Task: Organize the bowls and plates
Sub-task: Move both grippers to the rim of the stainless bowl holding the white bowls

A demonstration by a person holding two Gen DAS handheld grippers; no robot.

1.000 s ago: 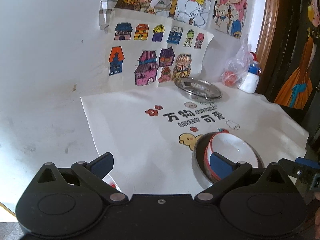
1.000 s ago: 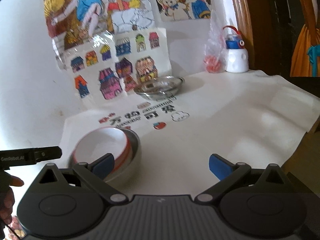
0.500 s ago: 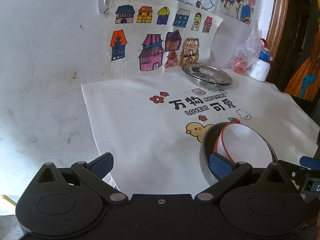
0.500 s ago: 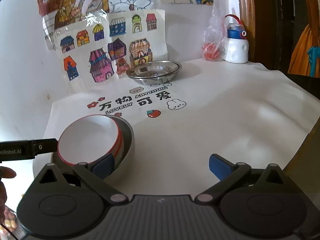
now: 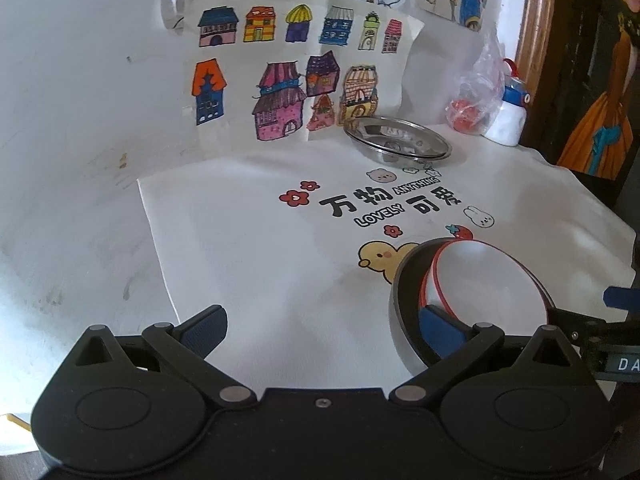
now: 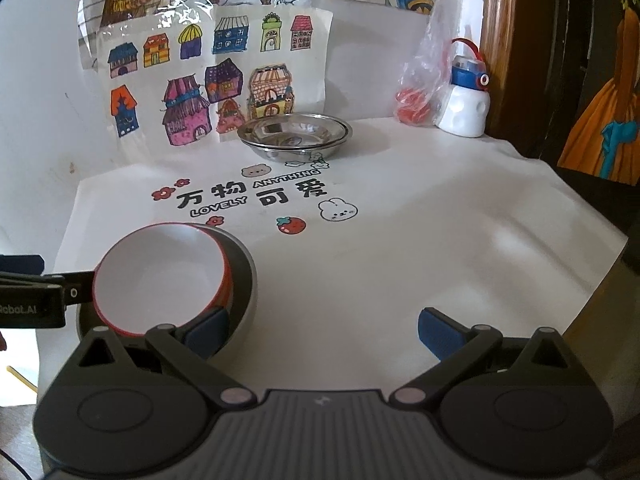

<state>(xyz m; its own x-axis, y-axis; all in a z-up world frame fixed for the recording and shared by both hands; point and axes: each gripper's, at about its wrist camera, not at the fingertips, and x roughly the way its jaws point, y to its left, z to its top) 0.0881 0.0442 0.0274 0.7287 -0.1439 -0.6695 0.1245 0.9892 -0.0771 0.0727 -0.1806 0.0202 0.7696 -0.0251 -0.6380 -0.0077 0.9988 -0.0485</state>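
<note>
Both jaws gape wide, holding nothing; settle the tilted white red-rimmed bowl (image 6: 160, 276) flat inside the grey bowl (image 6: 244, 280).

White wall (image 5: 80, 80), coloured house drawings (image 6: 208, 84), brown wooden frame (image 6: 494, 40), white printed tablecloth (image 6: 440, 220)

On the worktop (image 6: 460, 240), near and left, a bowl (image 6: 160, 276) sits tilted inside a larger metal bowl (image 6: 244, 280). Far behind them rest stacked metal plates (image 6: 296, 136) — a bag (image 6: 420, 92) and bottle (image 6: 466, 96) stand right of those, at the wall.
</note>
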